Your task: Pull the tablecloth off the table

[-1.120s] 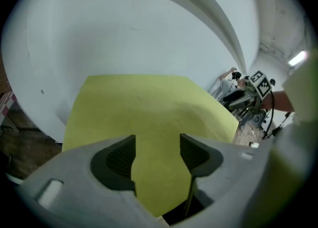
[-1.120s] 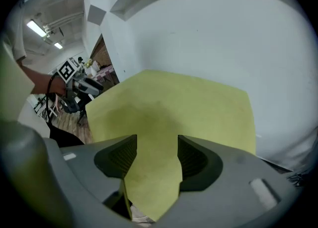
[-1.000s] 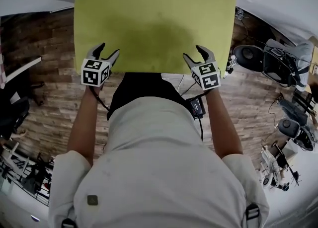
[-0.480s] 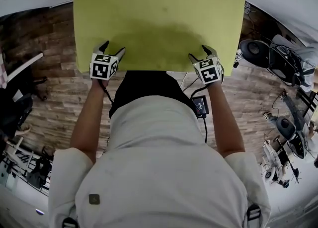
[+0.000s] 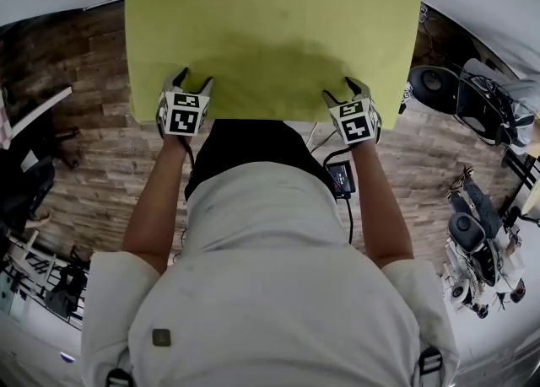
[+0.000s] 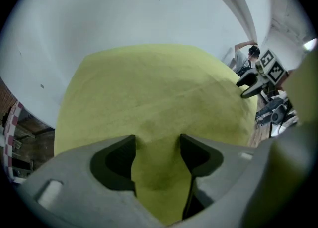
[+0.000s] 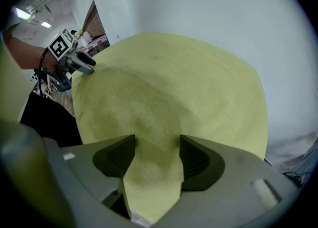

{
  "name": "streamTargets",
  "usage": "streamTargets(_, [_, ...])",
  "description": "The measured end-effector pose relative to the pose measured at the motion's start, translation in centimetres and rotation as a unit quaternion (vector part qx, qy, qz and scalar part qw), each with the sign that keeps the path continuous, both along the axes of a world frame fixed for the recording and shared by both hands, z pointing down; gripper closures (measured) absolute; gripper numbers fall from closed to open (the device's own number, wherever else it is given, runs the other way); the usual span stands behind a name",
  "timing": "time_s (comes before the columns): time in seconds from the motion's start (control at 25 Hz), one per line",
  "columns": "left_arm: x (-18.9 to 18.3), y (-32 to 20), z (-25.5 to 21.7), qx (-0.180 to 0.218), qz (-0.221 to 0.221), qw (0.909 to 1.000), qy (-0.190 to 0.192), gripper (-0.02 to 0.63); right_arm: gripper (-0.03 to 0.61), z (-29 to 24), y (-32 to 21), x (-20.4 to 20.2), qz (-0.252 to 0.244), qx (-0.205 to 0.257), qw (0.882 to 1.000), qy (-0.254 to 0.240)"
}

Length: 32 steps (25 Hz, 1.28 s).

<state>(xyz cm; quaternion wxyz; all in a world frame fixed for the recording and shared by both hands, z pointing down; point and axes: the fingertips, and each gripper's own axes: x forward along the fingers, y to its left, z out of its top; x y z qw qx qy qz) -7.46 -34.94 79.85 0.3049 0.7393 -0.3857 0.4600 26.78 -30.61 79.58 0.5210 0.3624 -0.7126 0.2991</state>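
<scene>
One yellow-green tablecloth point(image 5: 270, 31) is lying flat across the upper middle of the head view. It is hiding the table under it, and the top of the frame is cutting off its far edge. Two grippers are sitting at its near edge: the left gripper point(image 5: 191, 80) towards the left and the right gripper point(image 5: 342, 90) towards the right. Both pairs of jaws are standing apart and have just been closing a little, with the cloth's edge lying between them, not squeezed
</scene>
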Motion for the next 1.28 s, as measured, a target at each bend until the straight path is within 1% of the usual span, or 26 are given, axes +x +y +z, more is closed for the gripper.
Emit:
streamTargets(0.16, [0.1,-0.2,0.0,-0.001,-0.006,1.0,0.005,0.384,0.353,-0.1,-0.2,-0.6,-0.006,0.006,1.0,-0.003])
streamTargets(0.28, [0.3,-0.4,0.0,-0.001,-0.006,0.9999,0.009,0.435,0.427,-0.1,-0.6,-1.0,-0.004,0.011,1.0,-0.007])
streamTargets(0.48, [1.0,-0.7,-0.1,-0.002,-0.003,0.9995,0.032,0.538,0.537,-0.2,-0.9,-1.9,-0.015,0.019,1.0,-0.014])
streamTargets(0.52, [1.3,-0.8,-0.1,-0.004,-0.004,0.9992,0.039,0.568,0.555,-0.2,-0.9,-2.1,-0.018,0.02,1.0,-0.015])
streamTargets(0.56, [1.5,-0.8,-0.1,-0.005,-0.007,0.9989,0.045,0.601,0.56,-0.1,-0.9,-2.2,-0.022,0.021,0.999,-0.016])
streamTargets(0.6, [1.7,-0.9,-0.1,-0.005,-0.009,0.9987,0.05,0.607,0.561,-0.1,-1.0,-2.3,-0.024,0.021,0.999,-0.017])
streamTargets(0.72, [1.8,-1.1,-0.1,-0.007,-0.017,0.9981,0.059,0.609,0.563,-0.1,-1.2,-2.2,-0.025,0.024,0.999,-0.027])
streamTargets(0.84, [1.9,-0.9,-0.8,-0.007,-0.029,0.9968,0.074,0.609,0.565,-1.4,-0.9,-2.2,-0.025,0.034,0.999,-0.033])
streamTargets(1.04, [2.7,-0.7,-3.8,0.03,-0.018,0.9957,0.086,0.609,0.565,-4.9,-0.2,-2.1,-0.004,0.065,0.996,-0.066])
streamTargets(1.16, [2.9,-0.3,-5.8,0.05,-0.025,0.9939,0.095,0.609,0.565,-6.7,0.5,-2.1,-0.003,0.082,0.993,-0.079])
streamTargets(1.28, [3.2,-0.4,-7.9,0.07,-0.036,0.9913,0.106,0.609,0.565,-8.8,0.0,-2.1,-0.005,0.104,0.99,-0.09])
